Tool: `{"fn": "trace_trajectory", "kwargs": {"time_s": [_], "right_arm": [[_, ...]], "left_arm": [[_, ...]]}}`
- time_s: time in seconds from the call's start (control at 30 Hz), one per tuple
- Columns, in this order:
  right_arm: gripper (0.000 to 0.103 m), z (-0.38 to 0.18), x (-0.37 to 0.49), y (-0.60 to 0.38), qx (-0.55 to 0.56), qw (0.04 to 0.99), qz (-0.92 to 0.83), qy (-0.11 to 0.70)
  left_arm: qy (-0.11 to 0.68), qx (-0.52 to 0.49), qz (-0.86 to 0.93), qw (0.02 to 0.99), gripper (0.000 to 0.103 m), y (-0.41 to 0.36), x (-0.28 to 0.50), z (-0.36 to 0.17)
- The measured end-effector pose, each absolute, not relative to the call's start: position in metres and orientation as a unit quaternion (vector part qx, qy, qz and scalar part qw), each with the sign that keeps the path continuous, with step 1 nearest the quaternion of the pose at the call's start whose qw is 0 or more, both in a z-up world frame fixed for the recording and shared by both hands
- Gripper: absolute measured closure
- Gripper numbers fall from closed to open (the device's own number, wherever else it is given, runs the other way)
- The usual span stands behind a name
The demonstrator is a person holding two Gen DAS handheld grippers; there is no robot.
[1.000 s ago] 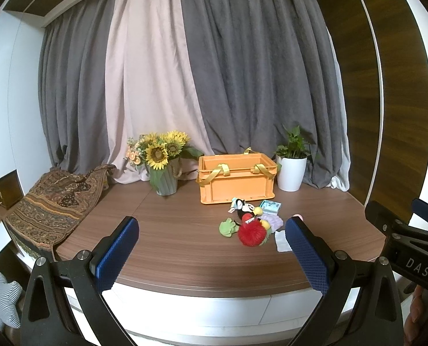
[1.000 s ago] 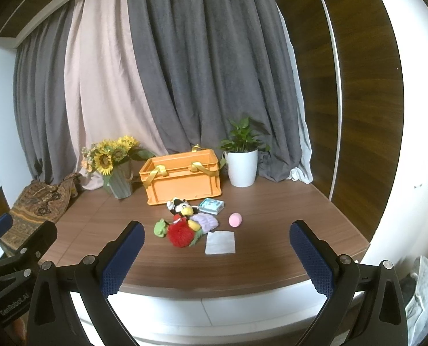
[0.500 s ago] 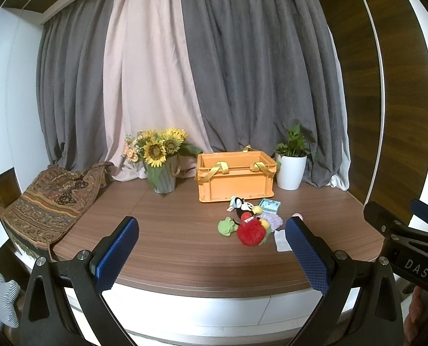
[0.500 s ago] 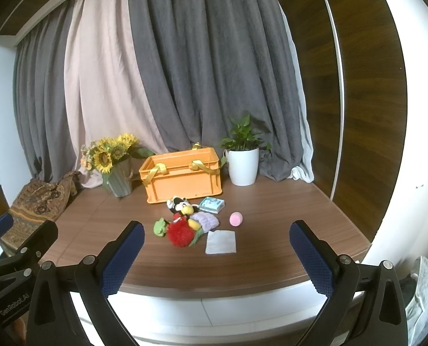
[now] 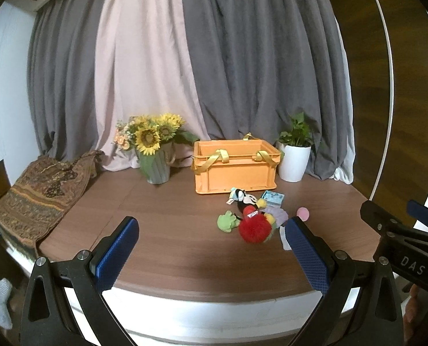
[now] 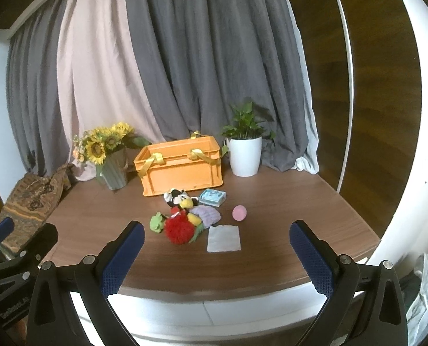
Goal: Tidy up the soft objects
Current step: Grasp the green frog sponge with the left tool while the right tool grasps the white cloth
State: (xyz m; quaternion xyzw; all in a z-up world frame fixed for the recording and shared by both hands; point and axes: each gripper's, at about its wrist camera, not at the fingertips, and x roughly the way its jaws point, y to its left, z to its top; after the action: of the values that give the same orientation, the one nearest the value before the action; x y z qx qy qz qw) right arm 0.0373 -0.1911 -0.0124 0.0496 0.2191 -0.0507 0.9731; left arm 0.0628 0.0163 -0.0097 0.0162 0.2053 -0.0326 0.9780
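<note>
A pile of soft toys lies mid-table before an orange crate (image 5: 235, 168) (image 6: 182, 167): a red fuzzy ball (image 5: 254, 228) (image 6: 179, 229), a green frog (image 5: 227, 222) (image 6: 157, 222), a Mickey plush (image 5: 244, 197) (image 6: 178, 197), a lilac plush (image 6: 206, 214), a pink ball (image 6: 239, 212) (image 5: 303, 214), a white cloth (image 6: 224, 238) and a blue packet (image 6: 212, 197). My left gripper (image 5: 211, 248) and right gripper (image 6: 217, 252) are both open and empty, held short of the table's front edge, apart from the toys.
A sunflower vase (image 5: 153, 155) (image 6: 110, 161) stands left of the crate, a white potted plant (image 5: 294, 158) (image 6: 244, 152) right of it. A patterned cloth (image 5: 41, 190) drapes the table's left end. Curtains hang behind. The table's rounded front edge (image 6: 214, 294) is near.
Both grippers have drifted slightly; the scene shifts a little in view. The toys and crate have not moved, and both jaws stay open.
</note>
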Motion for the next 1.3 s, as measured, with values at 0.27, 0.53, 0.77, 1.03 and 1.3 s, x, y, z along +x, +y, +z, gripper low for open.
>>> {"fn": "trace_trajectory", "kwargs": {"time_s": [0.27,0.53,0.77,1.03,1.3], "right_arm": [[0.001,-0.036,0.098,-0.183,0.080,0.965,-0.098,0.228],[0.001,-0.068,0.164,-0.175,0.097,0.946,-0.177,0.254],[0.001,-0.093,0.201,-0.172,0.115,0.922,-0.254,0.268],[0.001,-0.132,0.233,-0.181,0.114,0.892,-0.302,0.314],[0.001,-0.168,0.261,-0.191,0.120,0.875,-0.307,0.354]], "left_arm": [[0.216,0.020,-0.062,0.974,0.000,0.029,0.141,-0.034],[0.269,0.044,-0.101,0.957,0.000,0.035,0.234,-0.071],[0.311,0.065,-0.145,0.937,0.001,0.030,0.290,-0.108],[0.358,0.077,-0.166,0.915,0.005,0.012,0.334,-0.151],[0.392,0.080,-0.169,0.901,0.009,0.004,0.358,-0.183]]}}
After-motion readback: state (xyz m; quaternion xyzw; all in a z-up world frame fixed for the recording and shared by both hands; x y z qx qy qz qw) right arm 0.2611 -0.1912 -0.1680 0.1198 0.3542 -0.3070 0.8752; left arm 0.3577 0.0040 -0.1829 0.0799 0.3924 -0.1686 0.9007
